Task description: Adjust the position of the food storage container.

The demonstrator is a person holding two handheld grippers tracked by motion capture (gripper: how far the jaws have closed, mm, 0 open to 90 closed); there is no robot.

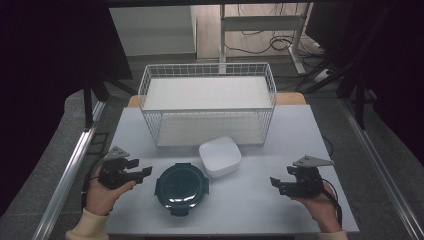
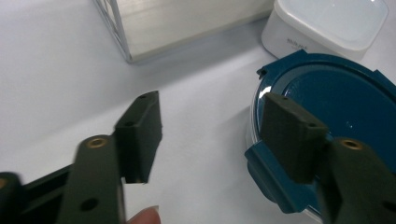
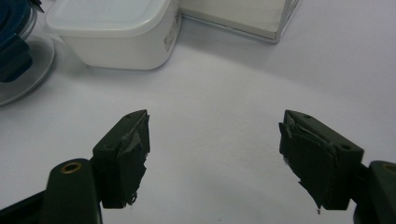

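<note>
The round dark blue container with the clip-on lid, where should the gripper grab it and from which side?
Probably by the rim of the round dark blue lidded container, coming from its left, where the left hand-held gripper is nearest. The lid is wide and flat, too broad for the jaws, but its edge and the latch tab stick out as a thin lip.

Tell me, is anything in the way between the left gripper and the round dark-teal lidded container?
Nothing visible is. The left gripper sits just left of the round dark-teal lidded container, with bare white table between them.
</note>
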